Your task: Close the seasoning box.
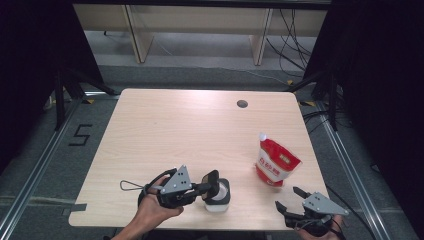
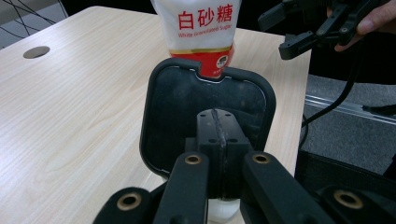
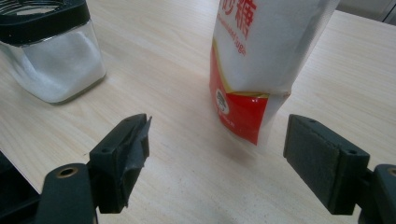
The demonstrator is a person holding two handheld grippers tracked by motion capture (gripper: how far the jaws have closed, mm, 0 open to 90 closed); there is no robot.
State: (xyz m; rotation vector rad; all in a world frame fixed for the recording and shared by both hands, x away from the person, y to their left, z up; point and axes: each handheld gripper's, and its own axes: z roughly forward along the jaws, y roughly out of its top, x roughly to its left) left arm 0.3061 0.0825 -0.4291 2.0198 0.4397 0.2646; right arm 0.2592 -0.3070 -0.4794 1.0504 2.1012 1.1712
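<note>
Clearly, our left gripper [image 1: 209,187] is clamped on the black lid [image 2: 208,119], holding it tilted up at the near-centre edge of the table [image 1: 165,130], just over the open jar [image 1: 218,197] of white grains. Our right gripper [image 1: 290,199] hovers with its jaws wide apart near the front right corner, just short of the sugar pouch [image 1: 275,162], which stands upright well right of the jar.

We judge the risks as these. The pouch is soft and top-heavy, so a jaw nudging it before closing could tip it over. A high or off-centre squeeze could crumple it or let it slide. The jar sits close to the table edge, so a bump from the lid or the left gripper might knock it and spill the grains.
</note>
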